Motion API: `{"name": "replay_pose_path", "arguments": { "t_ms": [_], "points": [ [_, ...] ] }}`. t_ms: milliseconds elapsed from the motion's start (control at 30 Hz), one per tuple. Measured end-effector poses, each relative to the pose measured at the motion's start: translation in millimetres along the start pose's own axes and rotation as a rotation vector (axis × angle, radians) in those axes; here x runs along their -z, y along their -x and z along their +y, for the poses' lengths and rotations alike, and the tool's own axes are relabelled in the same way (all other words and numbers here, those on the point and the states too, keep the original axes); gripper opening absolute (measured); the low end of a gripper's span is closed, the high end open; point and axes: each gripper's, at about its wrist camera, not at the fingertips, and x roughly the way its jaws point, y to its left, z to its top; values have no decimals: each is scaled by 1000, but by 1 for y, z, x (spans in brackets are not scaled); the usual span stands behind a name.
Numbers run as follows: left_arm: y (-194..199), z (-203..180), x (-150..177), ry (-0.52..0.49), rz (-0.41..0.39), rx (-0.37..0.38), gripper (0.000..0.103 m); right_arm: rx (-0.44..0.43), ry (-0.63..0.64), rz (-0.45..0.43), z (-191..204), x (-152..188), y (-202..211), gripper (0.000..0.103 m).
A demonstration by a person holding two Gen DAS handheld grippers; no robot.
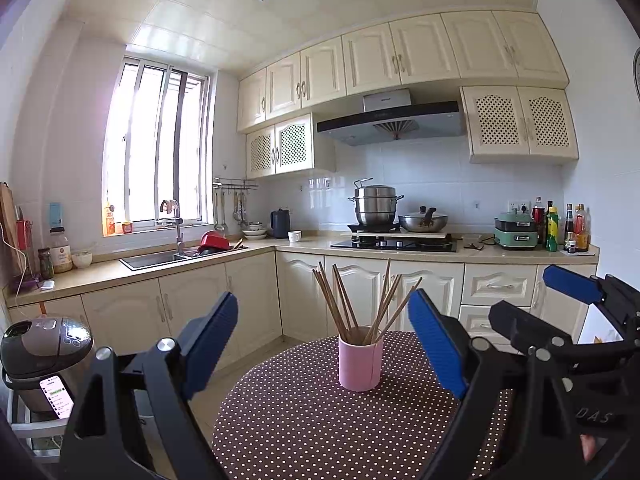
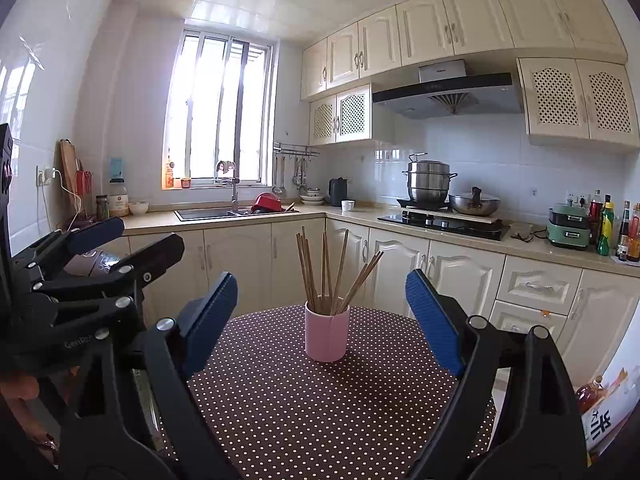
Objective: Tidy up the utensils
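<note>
A home kitchen.
Cream cabinets point(image 1: 420, 52) hang above the stove point(image 1: 394, 243), a range hood point(image 1: 390, 120) directly over it; the sink point(image 1: 154, 260) sits left along the counter point(image 1: 304, 245) under a window point(image 1: 156, 148).

Left gripper point(image 1: 323, 344) wide open, right gripper point(image 2: 321, 320) likewise, seemingly side by side, empty

Polka-dot table point(image 2: 320, 400) bare around pink cup point(image 2: 327, 334); chopsticks point(image 2: 328, 272) splay overhead.

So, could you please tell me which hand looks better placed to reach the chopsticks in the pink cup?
Probably the right gripper: in its view the pink cup and chopsticks sit centred between its open jaws. The left gripper is also open, but the cup sits slightly off-centre. The difference is small.
</note>
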Motion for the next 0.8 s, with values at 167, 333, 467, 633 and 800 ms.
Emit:
{"name": "replay_pose_path", "arguments": {
  "t_ms": [167,333,467,633,800],
  "points": [
    [-1,1,0,0,2,-1,85,1,0,2,0,0,0,85],
    [-1,0,0,0,2,-1,85,-1,0,4,-1,0,0,85],
    [-1,0,0,0,2,-2,85,0,-2,3,0,0,0,85],
    [-1,1,0,1,3,0,85,-2,-6,6,-3,0,-1,85],
    [-1,0,0,-2,4,2,85,-4,-11,10,-5,1,-2,85]
  ]
}}
